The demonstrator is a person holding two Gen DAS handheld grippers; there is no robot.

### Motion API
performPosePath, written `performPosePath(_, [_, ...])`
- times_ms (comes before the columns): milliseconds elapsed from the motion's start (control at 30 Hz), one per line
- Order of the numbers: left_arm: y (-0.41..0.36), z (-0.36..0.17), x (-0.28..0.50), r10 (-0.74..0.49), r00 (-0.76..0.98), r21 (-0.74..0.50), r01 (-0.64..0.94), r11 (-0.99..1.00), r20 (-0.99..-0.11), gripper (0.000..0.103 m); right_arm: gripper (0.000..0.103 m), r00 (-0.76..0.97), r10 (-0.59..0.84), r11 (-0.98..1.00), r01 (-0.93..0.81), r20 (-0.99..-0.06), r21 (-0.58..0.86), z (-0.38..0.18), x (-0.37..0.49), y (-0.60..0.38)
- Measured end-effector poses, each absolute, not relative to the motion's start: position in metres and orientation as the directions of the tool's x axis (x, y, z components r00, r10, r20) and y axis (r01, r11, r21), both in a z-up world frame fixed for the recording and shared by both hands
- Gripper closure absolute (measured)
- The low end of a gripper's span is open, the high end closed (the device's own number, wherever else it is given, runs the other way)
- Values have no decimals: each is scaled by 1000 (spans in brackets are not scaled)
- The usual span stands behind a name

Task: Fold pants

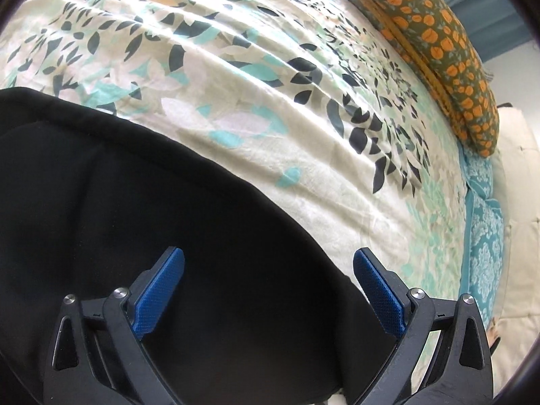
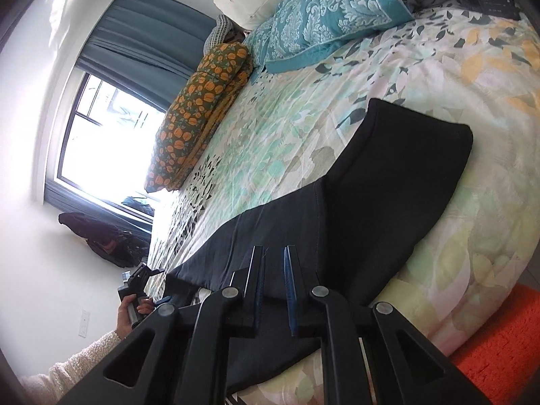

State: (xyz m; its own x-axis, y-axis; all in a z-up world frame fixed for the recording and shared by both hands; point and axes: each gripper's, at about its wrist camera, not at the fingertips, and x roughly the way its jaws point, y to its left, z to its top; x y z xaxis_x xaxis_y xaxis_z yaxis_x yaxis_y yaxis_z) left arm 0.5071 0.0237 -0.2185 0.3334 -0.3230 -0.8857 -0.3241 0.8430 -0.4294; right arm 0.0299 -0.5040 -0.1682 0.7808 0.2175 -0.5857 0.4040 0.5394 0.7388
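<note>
A bed w/ a leaf-print bedspread [image 1: 270, 108] in cream, teal & navy fills both views, spreading out ahead of both tongs. Black pants [image 2: 364, 202] lie flat on it, partly folded: one darker layer is doubled over, its straight folded edge far ahead & to the right of the right tongs, while a lighter single layer w/ a stitched seam runs toward the fingertips & off to their left.

In the left wrist view the pants [image 1: 141, 222] cover the lower-left area, under & ahead of the left tongs [image 1: 268, 263]. Those jaws stand wide apart, blue pads facing each other, nothing between them; the fabric lies below.

The right tongs [image 2: 272, 251] are nearly closed, only a narrow gap between the blue pads. The pants' edge sits right at the tips, but can't tell if the fabric is actually pinched.

A folded orange-flowered quilt [image 2: 199, 114] lies along the bed's far edge, ahead-left of the right tongs. A teal damask pillow [image 2: 324, 17] sits far ahead at the headboard end. An orange rug [image 2: 499, 344] shows below the bed, right of the right tongs. A window [image 2: 101, 145] w/ blue curtains is off to the left.
</note>
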Motion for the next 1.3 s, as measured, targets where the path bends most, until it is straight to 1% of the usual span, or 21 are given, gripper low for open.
performPosePath(33, [24, -219, 507, -324, 335, -432, -329, 840, -885, 2, 86, 756, 237, 548, 415, -610, 727, -173, 36, -499])
performPosePath(67, [24, -220, 509, -323, 336, -433, -334, 838, -885, 2, 66, 736, 259, 551, 419, -625, 722, -179, 41, -495])
performPosePath(100, [24, -221, 509, -319, 335, -430, -338, 837, -886, 2, 50, 723, 266, 548, 432, -638, 717, -184, 44, -493])
performPosePath(133, [23, -222, 510, -316, 336, -427, -341, 837, -887, 2, 28, 726, 260, 533, 442, -637, 721, -188, 44, -493])
performPosePath(167, [23, -223, 510, -313, 337, -425, -340, 839, -888, 2, 27, 737, 265, 510, 439, -621, 739, -192, 44, -496])
performPosePath(300, [19, -222, 507, -300, 333, -405, -314, 859, -894, 2, 28, 714, 293, 474, 469, -636, 745, -205, 54, -500])
performPosePath(367, [17, -222, 506, -295, 329, -395, -300, 869, -897, 2, 30, 658, 299, 538, 482, -691, 692, -208, 66, -491])
performPosePath(400, [16, -222, 506, -290, 327, -389, -293, 874, -899, 2, 32, 626, 301, 572, 486, -720, 661, -211, 73, -485])
performPosePath(467, [14, -224, 506, -279, 325, -375, -285, 882, -903, 2, 42, 597, 277, 625, 484, -753, 613, -214, 82, -477])
performPosePath(500, [13, -224, 505, -273, 326, -369, -283, 885, -905, 2, 49, 590, 257, 644, 486, -766, 591, -213, 84, -476])
performPosePath(533, [12, -224, 505, -268, 327, -364, -282, 888, -906, 2, 80, 603, 264, 632, 481, -753, 607, -213, 83, -478])
performPosePath(633, [14, -224, 506, -269, 326, -367, -289, 884, -906, 2, 82, 656, 258, 612, 458, -710, 645, -202, 73, -482])
performPosePath(733, [21, -223, 510, -299, 336, -408, -325, 854, -893, 2, 82, 723, 239, 611, 408, -649, 679, -186, 60, -486])
performPosePath(833, [27, -224, 513, -321, 338, -435, -353, 828, -885, 3, 82, 745, 234, 593, 400, -625, 699, -182, 54, -490])
performPosePath(933, [25, -225, 515, -324, 323, -429, -343, 835, -889, 4, 82, 761, 238, 579, 388, -603, 717, -181, 52, -492])
performPosePath(1133, [26, -222, 510, -325, 321, -430, -346, 834, -890, 6, 82, 816, 250, 592, 298, -522, 749, -162, 49, -490])
performPosePath(1167, [27, -221, 508, -326, 324, -432, -346, 833, -888, 12, 82, 820, 254, 593, 286, -512, 753, -160, 49, -489])
performPosePath(1200, [27, -221, 507, -326, 322, -431, -346, 833, -889, 23, 82, 825, 257, 591, 278, -503, 757, -159, 48, -489])
performPosePath(1233, [27, -222, 507, -329, 307, -426, -348, 835, -893, 75, 82, 829, 256, 591, 272, -497, 760, -157, 48, -488])
performPosePath(1267, [28, -228, 506, -353, 273, -435, -357, 826, -895, 98, 82, 834, 258, 588, 266, -488, 764, -156, 47, -488])
performPosePath(1300, [30, -232, 505, -377, 258, -451, -370, 812, -890, 96, 82, 838, 256, 585, 262, -481, 767, -155, 47, -488])
